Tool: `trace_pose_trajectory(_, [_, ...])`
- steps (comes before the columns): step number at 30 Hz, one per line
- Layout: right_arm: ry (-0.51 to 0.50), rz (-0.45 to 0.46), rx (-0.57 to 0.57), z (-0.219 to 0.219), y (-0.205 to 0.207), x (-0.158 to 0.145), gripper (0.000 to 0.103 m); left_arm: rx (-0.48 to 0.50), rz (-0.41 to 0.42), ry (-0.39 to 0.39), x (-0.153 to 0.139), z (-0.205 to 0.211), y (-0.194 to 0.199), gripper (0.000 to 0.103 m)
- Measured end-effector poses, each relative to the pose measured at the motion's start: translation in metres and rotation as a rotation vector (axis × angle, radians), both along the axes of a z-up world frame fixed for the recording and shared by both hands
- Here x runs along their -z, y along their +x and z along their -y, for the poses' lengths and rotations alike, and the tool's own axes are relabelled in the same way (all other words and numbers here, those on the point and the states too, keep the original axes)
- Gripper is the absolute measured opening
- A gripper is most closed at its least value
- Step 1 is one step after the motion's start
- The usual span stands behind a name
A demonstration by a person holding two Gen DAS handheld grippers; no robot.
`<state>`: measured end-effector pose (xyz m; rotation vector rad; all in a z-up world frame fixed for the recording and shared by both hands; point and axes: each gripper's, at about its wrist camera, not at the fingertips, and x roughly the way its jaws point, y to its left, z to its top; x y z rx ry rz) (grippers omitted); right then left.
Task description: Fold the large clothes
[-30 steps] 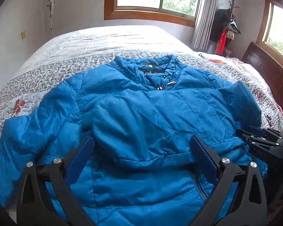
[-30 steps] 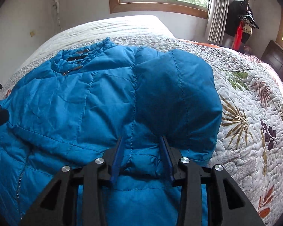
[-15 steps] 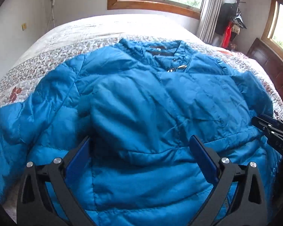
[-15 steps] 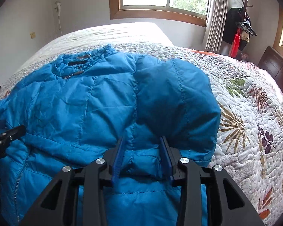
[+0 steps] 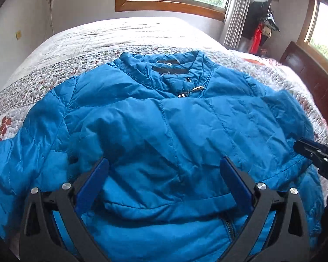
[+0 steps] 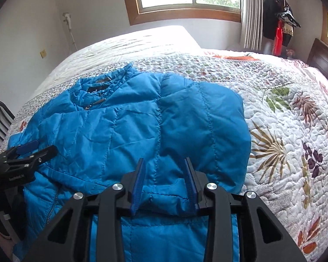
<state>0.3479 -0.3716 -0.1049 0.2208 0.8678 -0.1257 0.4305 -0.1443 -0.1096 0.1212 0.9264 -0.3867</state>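
**Jacket hem fold, both grippers at the near edge**

While the left wrist view fills with the blue jacket (image 5: 164, 131) spread on the bed (image 5: 98, 39), the left gripper (image 5: 164, 174) has its fingers wide apart, straddling the folded edge at lower centre, collar (image 5: 164, 67) straight ahead toward the top.

From the right wrist, the right gripper (image 6: 164, 179) has its fingers narrowly apart around a fabric ridge at lower centre; whether they pinch it I cannot tell. Its folded-in sleeve (image 6: 203, 126) lies directly ahead, nearer this hand.

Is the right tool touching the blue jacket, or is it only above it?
Cannot tell. In the right wrist view the right tool has both fingers part open over a ridge of the blue jacket, but neither contact nor a gap shows plainly.
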Motion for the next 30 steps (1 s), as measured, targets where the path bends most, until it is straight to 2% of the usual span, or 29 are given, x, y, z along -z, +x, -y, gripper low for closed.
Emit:
trace_pose_trajectory(3, [-0.009,-0.028,-0.008,-0.002,0.006,0.015,0.035,-0.003,0.007,0.039,0.007,-0.001,-0.004,0.100])
trace_pose_trajectory(6, [-0.057,-0.026,-0.017,-0.008,0.008,0.022,0.035,-0.006,-0.005,0.026,0.010,-0.006,-0.005,0.100])
trace_pose_trajectory(10, [-0.070,-0.008,-0.014,-0.009,0.007,0.022,0.035,-0.005,-0.001,0.030,0.011,-0.005,-0.006,0.100])
trace_pose_trajectory(13, [-0.025,0.017,-0.015,-0.005,0.002,0.015,0.037,-0.011,-0.004,0.021,0.003,-0.011,-0.013,0.099])
trace_pose_trajectory(16, [0.038,0.035,-0.034,-0.003,-0.004,0.004,0.037,-0.020,0.001,-0.026,-0.011,-0.027,-0.027,0.099])
trace_pose_trajectory(20, [0.033,0.041,-0.034,-0.007,-0.017,-0.011,0.037,-0.053,0.028,-0.043,-0.029,-0.062,-0.049,0.099])
trace_pose_trajectory(23, [0.001,0.010,-0.008,-0.007,-0.029,-0.016,0.037,-0.093,0.003,-0.072,-0.033,-0.106,-0.064,0.100])
trace_pose_trajectory(26, [-0.030,0.002,0.016,-0.003,-0.044,-0.021,0.037,-0.186,-0.021,-0.088,-0.030,-0.161,-0.080,0.100])
trace_pose_trajectory(30, [-0.060,-0.002,0.101,0.022,-0.073,-0.025,0.037,-0.347,-0.012,-0.019,-0.021,-0.238,-0.105,0.099])
